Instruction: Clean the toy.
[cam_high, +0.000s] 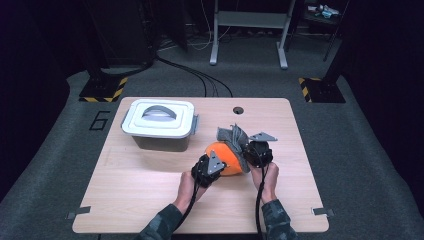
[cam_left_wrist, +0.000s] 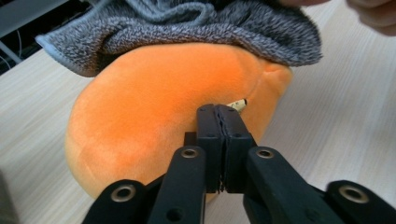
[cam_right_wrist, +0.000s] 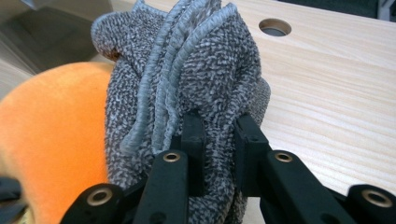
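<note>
My left jaws (cam_left_wrist: 219, 116) are pinched fully together on a bit of the orange plush (cam_left_wrist: 154, 107), my right jaws (cam_right_wrist: 219, 135) clamp the grey cloth (cam_right_wrist: 187, 70) draped over it. Best to anchor the plush and peel the cloth gently. The plush sits on the counter (cam_high: 150, 190), right of the lidded box (cam_high: 159, 124).

The pale wooden counter (cam_high: 150, 175) is lit evenly from above, while the room around it stays very dark. Shadows under the things are short and soft. Both gripper views are bright and a little soft at the near edges.
</note>
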